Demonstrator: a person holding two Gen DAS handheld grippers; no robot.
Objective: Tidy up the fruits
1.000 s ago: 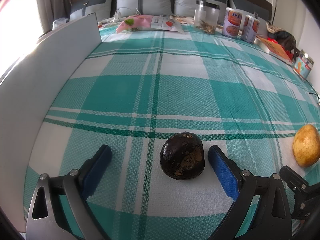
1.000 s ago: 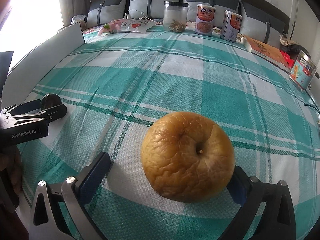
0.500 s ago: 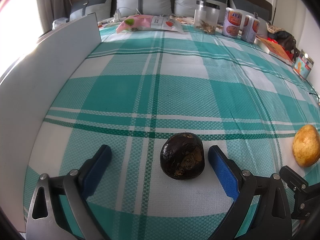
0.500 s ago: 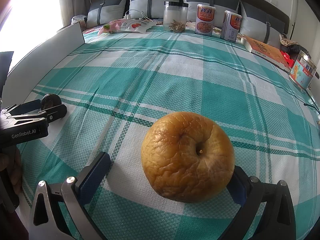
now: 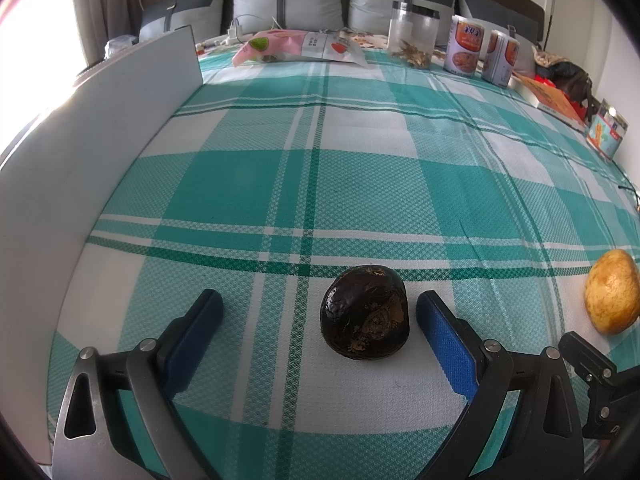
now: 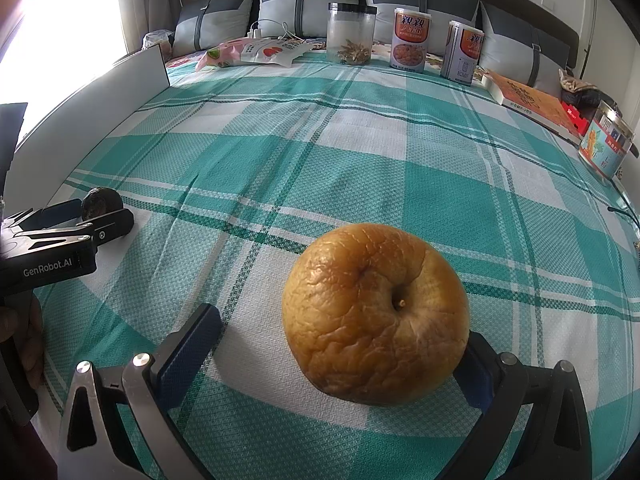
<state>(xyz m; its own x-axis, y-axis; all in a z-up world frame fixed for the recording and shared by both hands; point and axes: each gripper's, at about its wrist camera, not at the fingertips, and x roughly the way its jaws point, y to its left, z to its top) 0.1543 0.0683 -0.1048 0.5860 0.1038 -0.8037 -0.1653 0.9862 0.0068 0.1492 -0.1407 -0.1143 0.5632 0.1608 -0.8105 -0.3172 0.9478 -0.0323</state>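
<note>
A dark, wrinkled fruit (image 5: 365, 313) lies on the teal plaid cloth (image 5: 320, 184) between the blue pads of my left gripper (image 5: 320, 314), which is open; the fruit sits nearer the right pad and touches neither. A shrivelled yellow apple (image 6: 376, 314) rests stem-up between the fingers of my right gripper (image 6: 340, 336), also open, with its right side against or close to the right pad and a wide gap on the left. The left wrist view shows the apple (image 5: 612, 297) at the far right; the right wrist view shows the dark fruit (image 6: 102, 203) and left gripper (image 6: 76, 220) at the left.
A white board (image 5: 100, 128) stands along the cloth's left edge. At the back are a snack bag (image 5: 296, 46), a clear jar (image 5: 414, 34), two cans (image 5: 466, 46), and pillows. A book (image 6: 532, 102) and a tin (image 6: 606, 146) lie at the right. A hand (image 6: 28, 332) holds the left gripper.
</note>
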